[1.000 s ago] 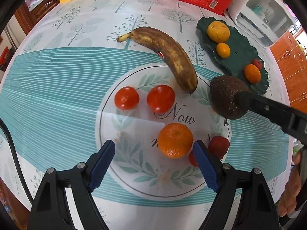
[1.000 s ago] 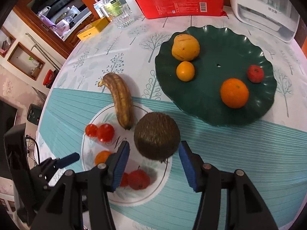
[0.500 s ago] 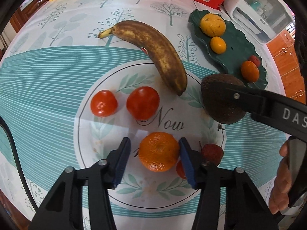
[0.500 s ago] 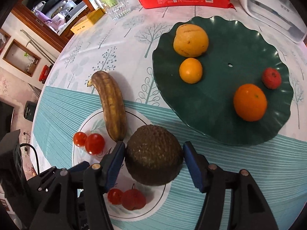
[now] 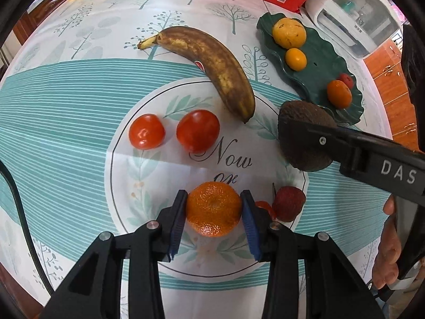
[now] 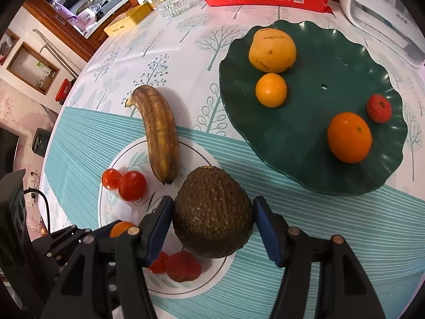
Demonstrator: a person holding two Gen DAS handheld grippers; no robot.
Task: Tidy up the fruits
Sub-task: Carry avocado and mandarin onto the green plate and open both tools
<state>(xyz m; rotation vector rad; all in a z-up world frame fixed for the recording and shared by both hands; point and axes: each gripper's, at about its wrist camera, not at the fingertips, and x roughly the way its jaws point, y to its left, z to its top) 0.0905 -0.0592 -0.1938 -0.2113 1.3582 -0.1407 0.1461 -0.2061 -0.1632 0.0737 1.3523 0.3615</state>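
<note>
Pinching a round orange tangerine at lower centre of its own view, the left gripper presses both blue pads against the fruit on the table, while a brown spotted banana, two red tomatoes and a red lychee lie loose on the cloth. Lower centre in the right view, the right gripper flanks a dark rough-skinned avocado – left pad touching, right pad showing a sliver of gap – below the wavy dark green plate, which already holds four fruits, so I judge sorting under halfway.

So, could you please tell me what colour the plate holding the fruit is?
Dark green plate, clearest in the right wrist view.
</note>
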